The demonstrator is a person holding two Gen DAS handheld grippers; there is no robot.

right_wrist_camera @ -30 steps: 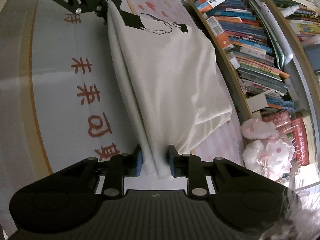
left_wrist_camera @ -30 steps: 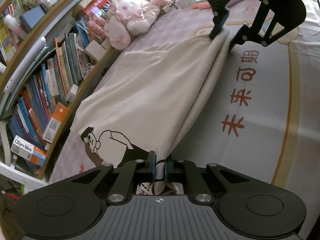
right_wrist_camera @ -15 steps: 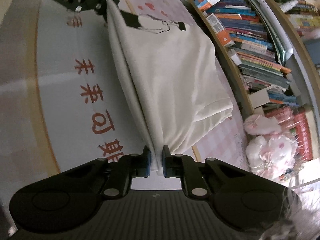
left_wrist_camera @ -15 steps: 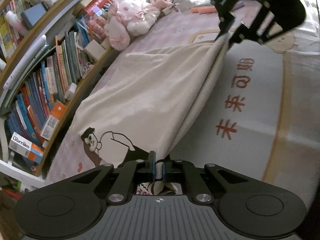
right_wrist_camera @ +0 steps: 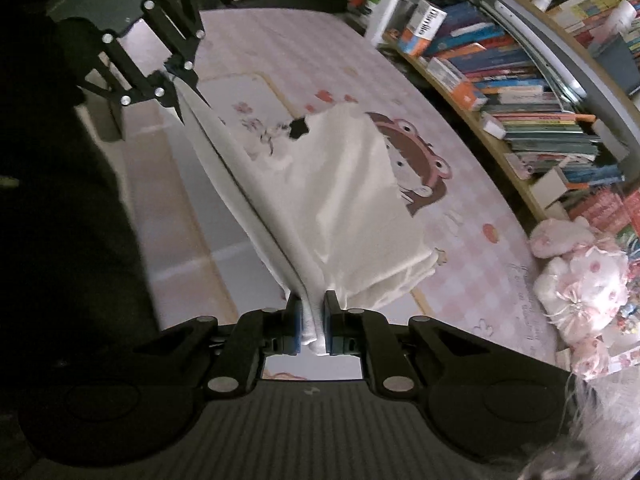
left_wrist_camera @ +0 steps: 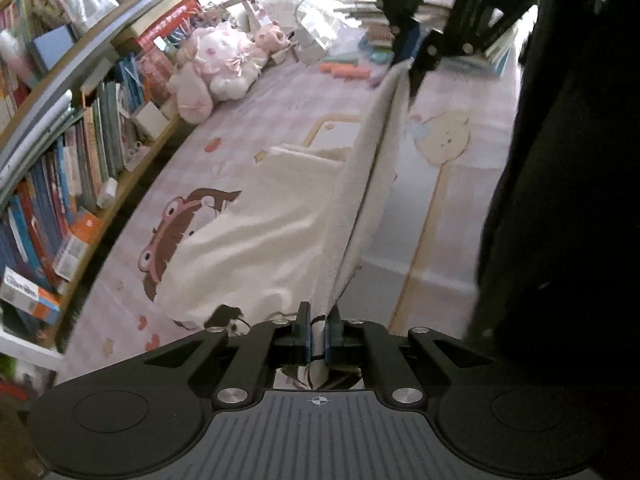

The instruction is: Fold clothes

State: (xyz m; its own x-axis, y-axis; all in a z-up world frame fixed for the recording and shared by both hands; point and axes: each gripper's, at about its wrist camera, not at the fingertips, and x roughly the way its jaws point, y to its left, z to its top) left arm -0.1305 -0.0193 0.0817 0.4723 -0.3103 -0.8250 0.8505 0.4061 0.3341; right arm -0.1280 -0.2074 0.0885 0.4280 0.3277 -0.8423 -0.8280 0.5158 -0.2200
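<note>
My left hand-held gripper [left_wrist_camera: 317,338] and right hand-held gripper [right_wrist_camera: 311,328] each pinch one end of the cream garment [left_wrist_camera: 280,216], whose taut edge runs straight between them toward the frame's top while the rest drapes onto the play mat [left_wrist_camera: 248,128].

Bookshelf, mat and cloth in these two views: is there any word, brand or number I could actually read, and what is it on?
"usmile": on the white and orange box at the shelf's end, right wrist view; it is blurred in the left view.
Book spines: printed, but too small and blurred to read.
Play mat: a line of fine script, too small to read.
Cream garment: cartoon print only, no readable words.
</note>
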